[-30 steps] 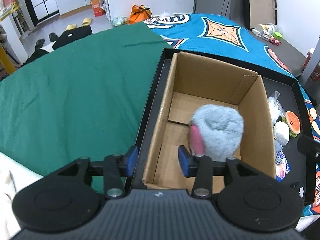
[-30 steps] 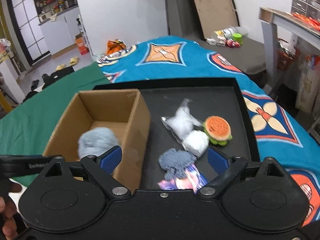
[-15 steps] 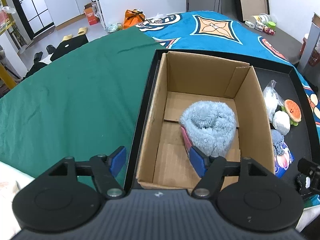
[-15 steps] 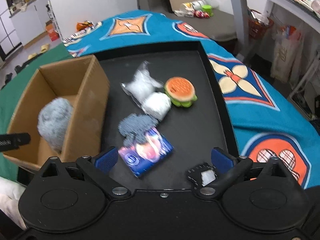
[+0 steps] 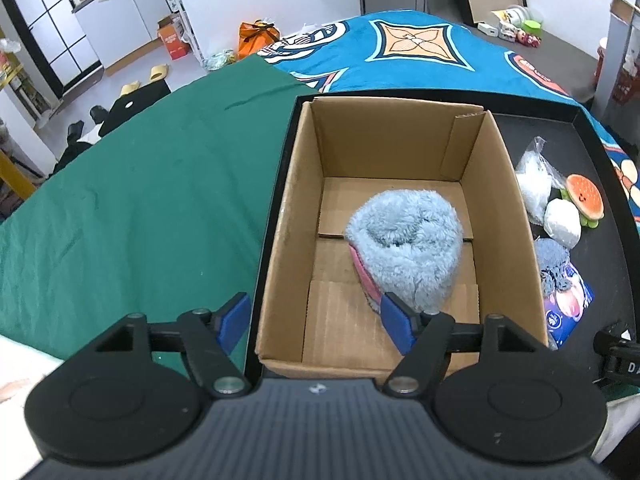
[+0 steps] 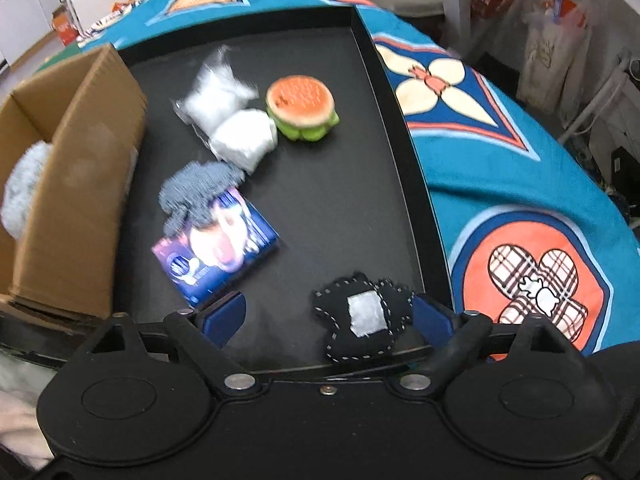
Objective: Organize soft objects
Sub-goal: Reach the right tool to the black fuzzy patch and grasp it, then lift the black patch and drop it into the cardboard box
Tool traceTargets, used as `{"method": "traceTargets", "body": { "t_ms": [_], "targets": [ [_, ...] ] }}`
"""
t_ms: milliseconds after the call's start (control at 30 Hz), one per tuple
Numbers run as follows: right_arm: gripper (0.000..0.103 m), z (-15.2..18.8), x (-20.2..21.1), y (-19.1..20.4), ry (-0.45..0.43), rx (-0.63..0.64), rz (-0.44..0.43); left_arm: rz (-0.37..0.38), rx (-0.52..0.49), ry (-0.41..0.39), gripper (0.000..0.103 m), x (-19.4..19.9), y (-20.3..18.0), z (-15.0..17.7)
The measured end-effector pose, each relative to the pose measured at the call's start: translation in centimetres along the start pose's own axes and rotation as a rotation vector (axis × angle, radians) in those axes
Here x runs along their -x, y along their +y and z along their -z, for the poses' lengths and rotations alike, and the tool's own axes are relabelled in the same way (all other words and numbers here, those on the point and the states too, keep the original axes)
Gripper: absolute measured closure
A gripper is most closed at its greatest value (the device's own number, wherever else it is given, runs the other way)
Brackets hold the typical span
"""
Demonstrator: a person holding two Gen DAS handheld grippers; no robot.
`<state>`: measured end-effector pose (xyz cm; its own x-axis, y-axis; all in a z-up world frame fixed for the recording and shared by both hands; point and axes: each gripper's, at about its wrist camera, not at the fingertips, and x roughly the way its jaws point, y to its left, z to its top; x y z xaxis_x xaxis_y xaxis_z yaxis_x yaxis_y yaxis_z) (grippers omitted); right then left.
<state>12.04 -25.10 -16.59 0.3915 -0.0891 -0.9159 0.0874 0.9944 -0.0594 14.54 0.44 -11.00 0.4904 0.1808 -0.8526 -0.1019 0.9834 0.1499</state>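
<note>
While the fluffy blue plush [image 5: 404,248] lies inside the cardboard box [image 5: 496,184], resting on the box floor toward the near right side, the left gripper [image 5: 316,320] hangs above the box's near wall with nothing in it. Its jaws have just been opening and now stand apart, the right pad just beside the plush's pink-edged near end without pressing it.

The next pick looks to belong to the right gripper [image 6: 326,316]. It hovers low over the near end of the black tray [image 6: 384,80], jaws wide though lately closing a little, and the small black stitched pouch [image 6: 362,316] lies between the pads, toward the right one. I cannot tell whether that pad touches it. The pouch is squat, with a pale patch facing up; its slightly longer axis seems to run near to far, roughly along the gripper's pointing line, so the pads would close across its narrower width.

Farther up the tray sit the purple packet [image 6: 218,256], the grey knitted piece [image 6: 200,188] overlapping it, two white bundles [image 6: 228,120] and the burger toy [image 6: 302,106], all well apart from the jaws.
</note>
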Motion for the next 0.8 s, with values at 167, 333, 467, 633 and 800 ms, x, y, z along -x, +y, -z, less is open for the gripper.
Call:
{"method": "traceTargets", "body": {
  "t_ms": [167,333,467,633,800],
  "targets": [
    [0.03,0.4,-1.8,-0.6,0.067,-0.012,-0.02,-0.007,-0.014,0.015,0.032,-0.3,-0.5,-0.1],
    [0.032,0.4,-2.9,-0.8,0.084,-0.028,-0.043,-0.013,-0.01,0.024,0.032,-0.4,-0.5,-0.1],
    [0.065,0.4,-2.3,-0.7,0.044,-0.012,-0.046,-0.015,-0.009,0.029,0.032,-0.5,-0.5,-0.2],
    [0.075,0.4,-1.8,-1.0,0.025,-0.033,-0.078,-0.014,-0.001,0.028,0.032,-0.5,-0.3,-0.1],
    [0.076,0.0,-1.0,-1.1,-0.008,-0.044,-0.109,-0.01,0.0,0.024,0.031,-0.4,-0.2,0.0]
  ]
}}
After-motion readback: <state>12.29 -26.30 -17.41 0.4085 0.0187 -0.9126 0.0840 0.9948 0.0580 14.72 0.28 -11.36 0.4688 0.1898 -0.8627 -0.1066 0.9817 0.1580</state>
